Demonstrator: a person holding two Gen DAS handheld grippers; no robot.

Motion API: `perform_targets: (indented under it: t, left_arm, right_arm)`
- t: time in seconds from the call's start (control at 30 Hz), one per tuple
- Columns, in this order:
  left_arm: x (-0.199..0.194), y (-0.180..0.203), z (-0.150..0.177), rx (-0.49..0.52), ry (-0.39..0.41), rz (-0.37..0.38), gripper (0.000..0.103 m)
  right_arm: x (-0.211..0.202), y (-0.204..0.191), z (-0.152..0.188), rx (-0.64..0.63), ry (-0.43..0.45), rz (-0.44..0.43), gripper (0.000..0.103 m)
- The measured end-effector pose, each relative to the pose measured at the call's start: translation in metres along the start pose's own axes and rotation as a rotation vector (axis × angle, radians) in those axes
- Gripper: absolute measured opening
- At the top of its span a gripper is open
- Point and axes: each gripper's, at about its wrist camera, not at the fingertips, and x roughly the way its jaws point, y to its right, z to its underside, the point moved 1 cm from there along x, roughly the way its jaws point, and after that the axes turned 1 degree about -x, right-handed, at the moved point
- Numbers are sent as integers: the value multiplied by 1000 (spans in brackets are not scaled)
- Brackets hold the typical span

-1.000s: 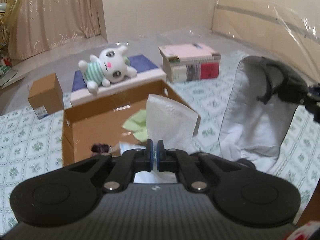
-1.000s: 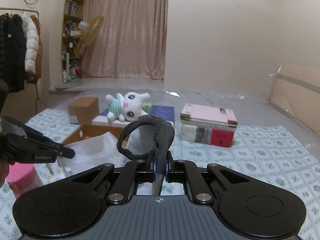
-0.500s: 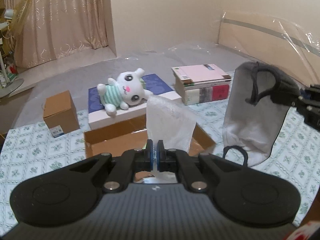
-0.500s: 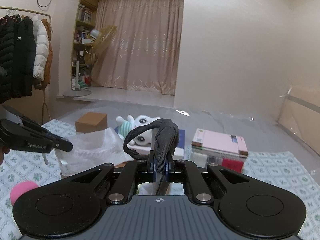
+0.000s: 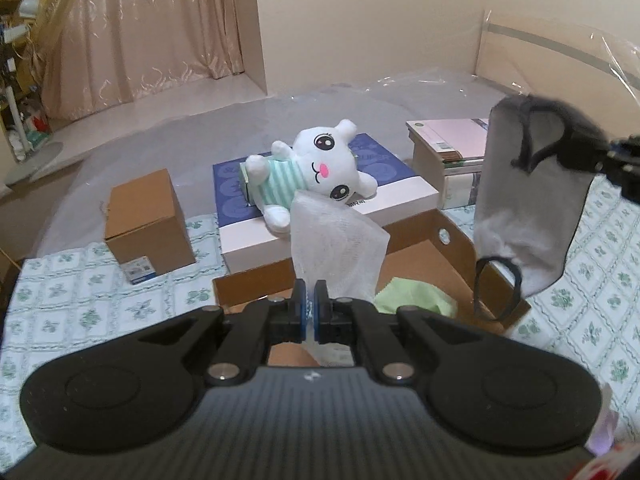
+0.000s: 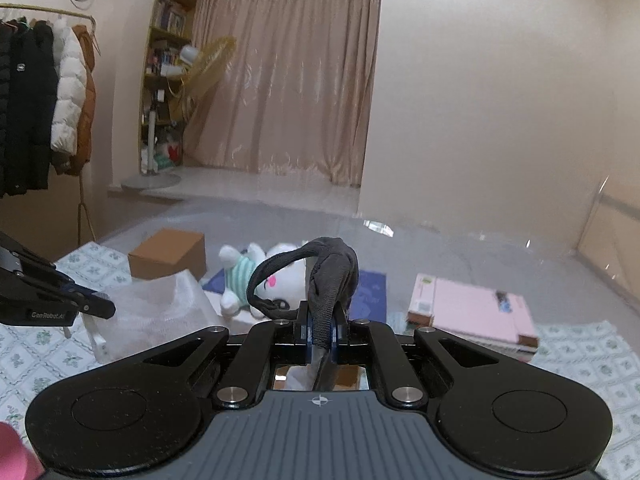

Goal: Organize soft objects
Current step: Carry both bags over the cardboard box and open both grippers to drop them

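While pinched by both tongs, grey bag (image 5: 524,208) above cardboard box (image 5: 452,248).

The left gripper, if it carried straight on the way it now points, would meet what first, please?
Probably the plush bunny lying on the blue-topped white box, past the open cardboard box. The left gripper is shut on a white mesh cloth; depth is unclear.
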Motion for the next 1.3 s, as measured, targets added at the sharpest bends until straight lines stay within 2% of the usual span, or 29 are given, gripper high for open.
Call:
perform_targets:
  t: [0.2, 0.3, 0.5, 0.53, 0.57, 0.63, 0.83, 1.0, 1.07, 1.13, 1.3]
  left_arm:
    - [50, -9, 6, -36, -58, 73, 3]
    - [69, -10, 12, -39, -86, 81, 4]
    - [92, -18, 22, -93, -117, 101, 14]
    - [94, -18, 23, -90, -119, 92, 19]
    - [95, -19, 24, -85, -121, 85, 29]
    - [94, -21, 25, -81, -122, 78, 37]
    - [76, -35, 29, -90, -100, 64, 39]
    - [60, -47, 35, -128, -82, 60, 39]
    - [55, -51, 38, -140, -76, 58, 40]
    - [50, -53, 40, -146, -71, 51, 43]
    - [36, -55, 44, -128, -38, 17, 48]
  right_arm:
    - [50, 3, 11, 29, -118, -33, 8]
    - [65, 4, 19, 42, -161, -37, 8]
    - [83, 6, 38, 29, -229, -21, 8]
    - [85, 7, 42, 32, -240, -19, 8]
    - [86, 7, 45, 35, -250, -19, 8]
    - [90, 8, 51, 39, -268, -21, 8]
    - [96, 9, 58, 40, -299, -19, 8]
    - [102, 10, 58, 67, -323, -56, 9]
    - [104, 13, 59, 94, -329, -67, 22]
    - [104, 16, 58, 112, -318, -61, 60]
    - [98, 19, 56, 109, -296, -46, 62]
